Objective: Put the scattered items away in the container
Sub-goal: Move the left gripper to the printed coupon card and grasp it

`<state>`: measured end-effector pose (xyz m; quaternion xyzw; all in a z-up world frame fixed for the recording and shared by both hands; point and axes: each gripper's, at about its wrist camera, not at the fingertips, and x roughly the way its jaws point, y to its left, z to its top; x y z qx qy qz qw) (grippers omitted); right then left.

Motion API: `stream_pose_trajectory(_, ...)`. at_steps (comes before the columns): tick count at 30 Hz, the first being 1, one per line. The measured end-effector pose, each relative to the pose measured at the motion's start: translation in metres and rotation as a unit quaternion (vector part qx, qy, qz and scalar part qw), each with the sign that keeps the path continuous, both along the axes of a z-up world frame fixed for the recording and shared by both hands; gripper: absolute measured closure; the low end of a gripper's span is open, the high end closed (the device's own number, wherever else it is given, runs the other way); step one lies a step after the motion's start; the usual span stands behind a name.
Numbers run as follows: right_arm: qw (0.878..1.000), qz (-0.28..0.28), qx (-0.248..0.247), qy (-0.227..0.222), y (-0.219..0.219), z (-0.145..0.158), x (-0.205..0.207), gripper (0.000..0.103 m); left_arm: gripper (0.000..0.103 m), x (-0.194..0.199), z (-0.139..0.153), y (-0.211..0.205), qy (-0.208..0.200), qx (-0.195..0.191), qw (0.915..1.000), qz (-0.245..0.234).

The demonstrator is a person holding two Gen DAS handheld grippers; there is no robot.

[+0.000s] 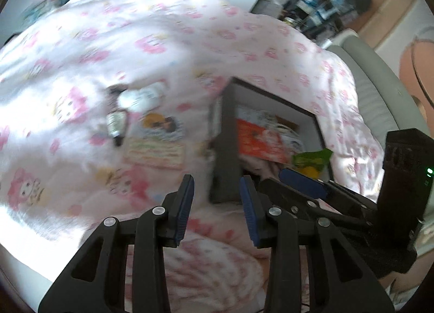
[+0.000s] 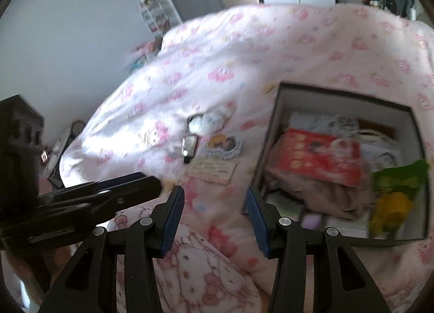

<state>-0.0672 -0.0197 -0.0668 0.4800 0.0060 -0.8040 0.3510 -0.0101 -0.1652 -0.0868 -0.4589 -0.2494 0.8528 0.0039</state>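
A dark box [image 2: 339,96] with a white inside lies on the pink quilt. It holds a red packet [image 2: 320,158], a green and yellow packet [image 2: 398,185] and beige cloth [image 2: 312,193]. Left of the box lie a white plush charm [image 2: 208,123], a small dark bottle [image 2: 190,147], a round badge [image 2: 223,144] and a pale card [image 2: 211,170]. My right gripper [image 2: 214,196] hovers open and empty just in front of the card, near the box's corner. My left gripper [image 1: 217,185] is also open and empty, close beside the box [image 1: 271,101], with the card [image 1: 154,151] ahead to its left.
The quilt [image 1: 162,41] with its pink cartoon print covers the whole bed in soft folds. A grey padded bed edge [image 1: 374,82] runs along the right. Crowded shelves [image 1: 312,1] stand behind the bed, and a pale wall [image 2: 67,28] is at the left.
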Motion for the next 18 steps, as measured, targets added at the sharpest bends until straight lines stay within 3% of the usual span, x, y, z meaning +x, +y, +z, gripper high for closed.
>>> stream_pose_trajectory(6,0.999,0.035,0.006,-0.029,-0.053,-0.030,-0.009,0.059,0.068,0.008,-0.034,-0.054,-0.032,0.020,0.9985,0.041)
stream_pose_trajectory(12,0.997,0.049,0.035,-0.051,-0.090,-0.060,-0.025,0.060,0.068,-0.017,-0.073,-0.094,-0.070,0.055,0.9940,0.065)
stream_pose_trajectory(18,0.992,0.056,0.073,-0.083,-0.115,-0.098,-0.044,0.059,0.068,-0.053,-0.123,-0.115,-0.139,0.035,0.9879,0.059)
